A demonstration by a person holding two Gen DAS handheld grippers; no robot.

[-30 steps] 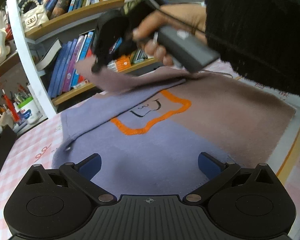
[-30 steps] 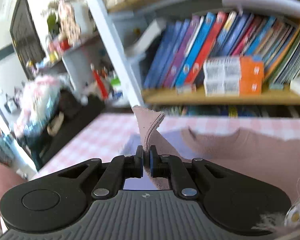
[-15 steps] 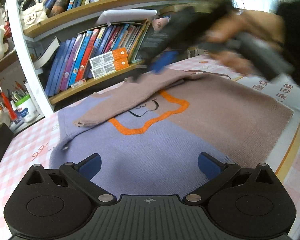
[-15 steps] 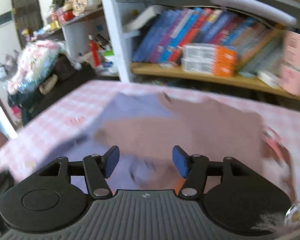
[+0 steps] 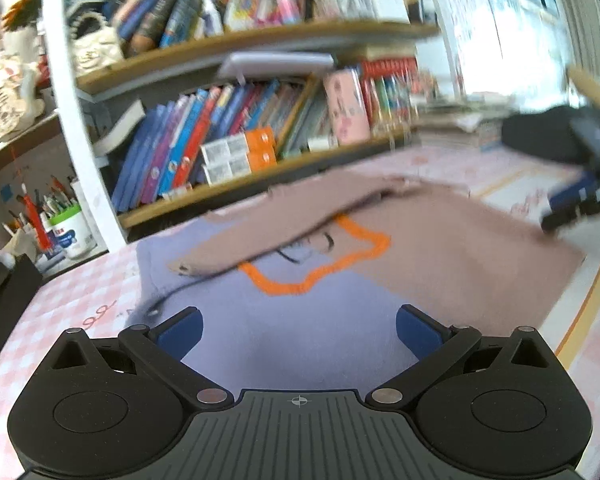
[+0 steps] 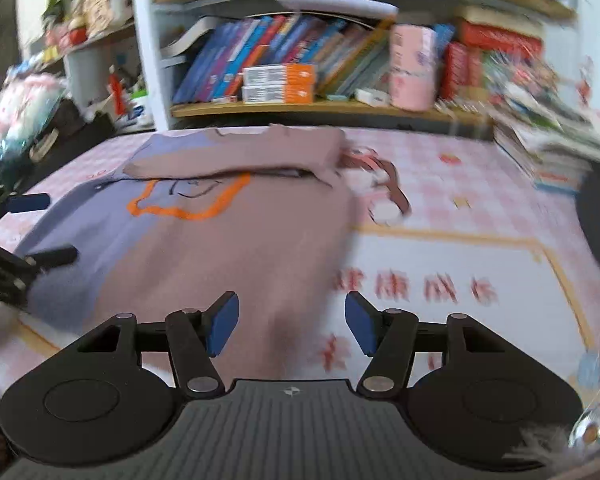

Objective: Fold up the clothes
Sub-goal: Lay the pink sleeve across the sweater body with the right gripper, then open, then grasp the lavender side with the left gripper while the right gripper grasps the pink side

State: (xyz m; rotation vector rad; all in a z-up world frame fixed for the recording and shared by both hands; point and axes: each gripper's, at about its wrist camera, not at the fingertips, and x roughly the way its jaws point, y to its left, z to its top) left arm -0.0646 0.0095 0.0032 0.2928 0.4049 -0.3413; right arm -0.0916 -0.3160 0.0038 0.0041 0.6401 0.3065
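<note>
**Both grippers spread above the sweater**

The lilac and dusty-pink knitted sweater with an orange outline on its chest [image 5: 340, 280] lies flat on the pink checked tablecloth [image 6: 480, 168], one pink sleeve [image 5: 268, 236] laid across its chest. The left gripper [image 5: 298, 328] hovers over the lilac hem, blue-padded fingers [image 5: 180, 330] wide apart, holding nothing. The right gripper [image 6: 286, 326] sits low at the pink hem, jaws spread too, empty. Each gripper shows blurred at the edge of the other's view. Behind the table, a wooden bookshelf packed with colourful books [image 6: 284, 68].
</note>
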